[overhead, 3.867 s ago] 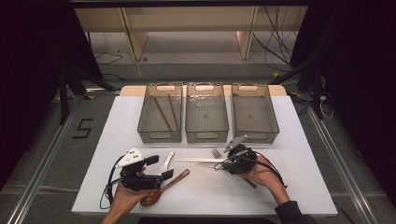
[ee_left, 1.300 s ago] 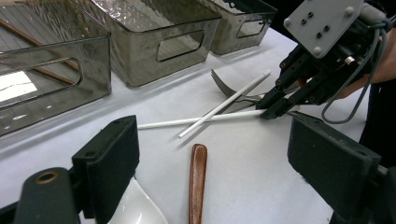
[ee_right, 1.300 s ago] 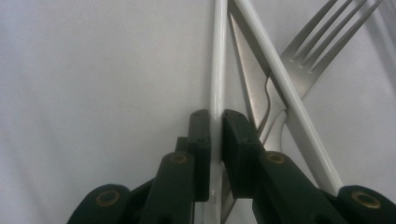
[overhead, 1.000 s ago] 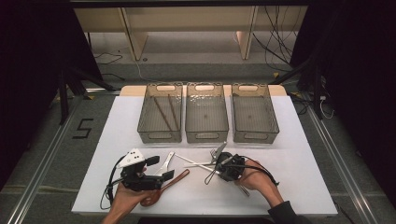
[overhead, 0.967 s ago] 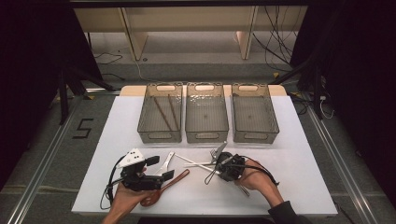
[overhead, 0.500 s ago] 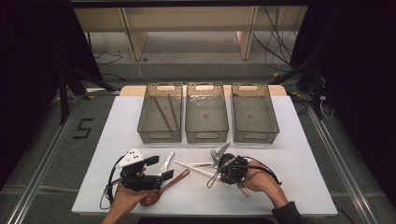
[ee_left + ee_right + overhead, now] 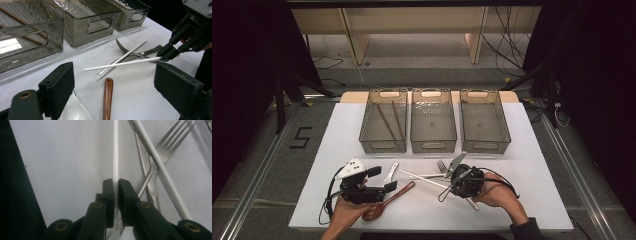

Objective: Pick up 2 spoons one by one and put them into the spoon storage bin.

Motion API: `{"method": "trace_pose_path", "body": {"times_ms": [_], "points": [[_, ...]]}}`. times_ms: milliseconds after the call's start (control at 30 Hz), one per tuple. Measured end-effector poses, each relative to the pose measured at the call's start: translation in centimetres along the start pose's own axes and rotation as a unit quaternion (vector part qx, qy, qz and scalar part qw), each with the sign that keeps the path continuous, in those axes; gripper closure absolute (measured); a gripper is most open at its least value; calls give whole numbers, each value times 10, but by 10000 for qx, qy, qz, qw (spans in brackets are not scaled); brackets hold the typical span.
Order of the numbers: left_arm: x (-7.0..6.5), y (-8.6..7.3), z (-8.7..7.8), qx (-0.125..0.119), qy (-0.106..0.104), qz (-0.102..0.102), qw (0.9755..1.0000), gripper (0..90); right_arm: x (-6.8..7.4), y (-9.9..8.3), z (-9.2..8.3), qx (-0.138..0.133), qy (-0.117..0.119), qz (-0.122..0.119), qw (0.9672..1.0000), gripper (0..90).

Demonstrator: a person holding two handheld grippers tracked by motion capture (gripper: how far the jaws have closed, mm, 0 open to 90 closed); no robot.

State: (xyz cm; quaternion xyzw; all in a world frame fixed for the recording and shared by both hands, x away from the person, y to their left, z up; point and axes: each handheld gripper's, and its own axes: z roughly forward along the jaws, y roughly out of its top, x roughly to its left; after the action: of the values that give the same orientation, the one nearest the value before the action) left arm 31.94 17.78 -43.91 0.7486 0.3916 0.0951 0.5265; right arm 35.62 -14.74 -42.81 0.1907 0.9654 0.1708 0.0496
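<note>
My right gripper [image 7: 450, 186] [image 7: 116, 182] is shut on one end of a white chopstick [image 7: 115, 150] [image 7: 120, 64], which reaches left over the table. A second white chopstick [image 7: 160, 170] [image 7: 125, 56] crosses a metal fork [image 7: 172, 140] [image 7: 442, 165] beside it. My left gripper [image 7: 383, 179] [image 7: 115, 75] rests open near the front edge. A brown spoon [image 7: 108, 97] [image 7: 387, 202] and a white spoon [image 7: 72, 112] [image 7: 391, 172] lie between its jaws, untouched. The right gripper's fingertips [image 7: 167, 53] appear in the left gripper view.
Three smoky clear bins stand in a row at the back of the white table [image 7: 537, 200]: left bin [image 7: 382, 146] with two brown chopsticks [image 7: 387, 120], middle bin [image 7: 433, 146], right bin [image 7: 487, 145]. Cables trail from both grippers.
Since the earliest frame my right gripper moved in on the cutlery and took the white chopstick. Over the last second it rose slightly, swinging the chopstick. The left gripper stayed still.
</note>
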Motion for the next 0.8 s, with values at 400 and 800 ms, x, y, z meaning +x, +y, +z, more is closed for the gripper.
{"method": "trace_pose_path", "body": {"times_ms": [400, 800], "points": [[-2, 2, 6, 77, -55, -350, 9993, 164, -4, -3, -11, -647, -134, 365, 9971, 845], [-9, 12, 26, 118, -230, -912, 9955, 164, 0, 2, -13, -1145, -304, 428, 9920, 845]]}}
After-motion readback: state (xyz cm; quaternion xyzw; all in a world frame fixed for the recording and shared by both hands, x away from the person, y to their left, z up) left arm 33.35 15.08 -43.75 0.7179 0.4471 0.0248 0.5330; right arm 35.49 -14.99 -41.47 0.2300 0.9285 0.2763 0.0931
